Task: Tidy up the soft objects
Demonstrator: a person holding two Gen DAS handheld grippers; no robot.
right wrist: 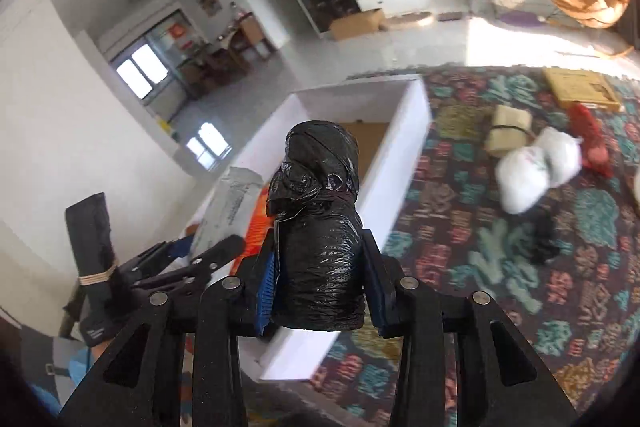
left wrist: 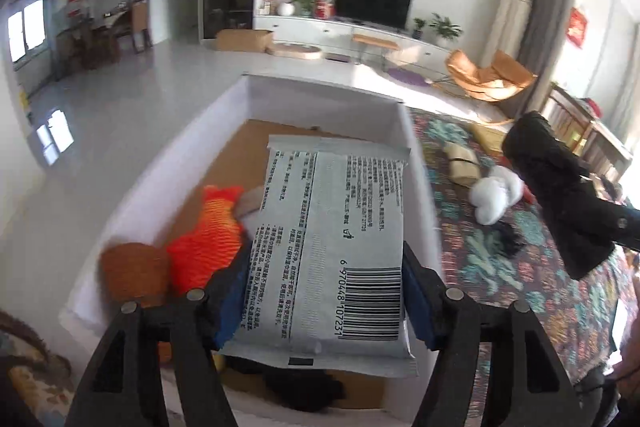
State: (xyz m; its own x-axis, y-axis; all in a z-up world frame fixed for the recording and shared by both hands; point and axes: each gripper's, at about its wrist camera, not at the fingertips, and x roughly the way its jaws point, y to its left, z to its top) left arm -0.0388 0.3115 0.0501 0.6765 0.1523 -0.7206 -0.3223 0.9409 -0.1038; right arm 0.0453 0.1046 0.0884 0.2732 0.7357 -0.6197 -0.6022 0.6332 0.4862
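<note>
My left gripper (left wrist: 324,299) is shut on a grey printed soft pack (left wrist: 332,243) with a barcode, held over the white open box (left wrist: 384,99). Inside the box lie an orange plush fish (left wrist: 208,243), a brown round soft thing (left wrist: 134,273) and something black at the near end. My right gripper (right wrist: 320,283) is shut on a black plastic-wrapped roll (right wrist: 320,227), held above the box's right wall (right wrist: 400,163). The roll also shows in the left wrist view (left wrist: 560,195). The left gripper and its pack show in the right wrist view (right wrist: 236,203).
On the patterned rug (right wrist: 520,287) lie white soft bundles (right wrist: 536,167), a tan banded packet (right wrist: 508,131), a red item (right wrist: 592,143), a small black item (right wrist: 544,235) and a flat cardboard box (right wrist: 580,87). Beyond are the floor, a TV unit and an orange chair (left wrist: 488,75).
</note>
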